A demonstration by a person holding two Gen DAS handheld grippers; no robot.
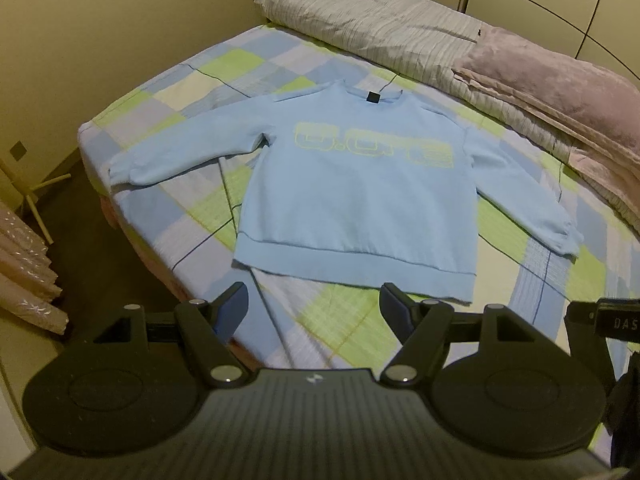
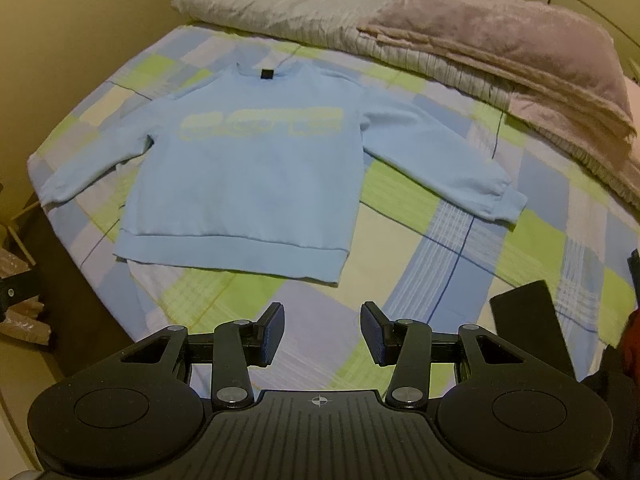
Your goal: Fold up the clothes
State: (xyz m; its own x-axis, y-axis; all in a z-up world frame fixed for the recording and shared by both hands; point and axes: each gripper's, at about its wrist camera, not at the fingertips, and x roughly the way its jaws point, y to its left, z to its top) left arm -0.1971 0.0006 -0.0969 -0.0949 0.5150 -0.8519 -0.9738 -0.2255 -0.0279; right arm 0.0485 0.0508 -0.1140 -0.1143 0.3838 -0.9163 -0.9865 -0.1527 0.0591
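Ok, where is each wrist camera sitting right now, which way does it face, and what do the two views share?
Left wrist: on the left gripper, angled down over the bed's near edge at the light blue sweatshirt; its own open fingers show, plus part of the other gripper at the right edge.
Right wrist: on the right gripper, angled down at the same sweatshirt from further right; its open fingers show.
Shared: sweatshirt lying flat, checked bedsheet, folded blankets behind.

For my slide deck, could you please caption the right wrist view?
Open right tool above a light blue sweatshirt spread flat, sleeves out, on a checked bedsheet.
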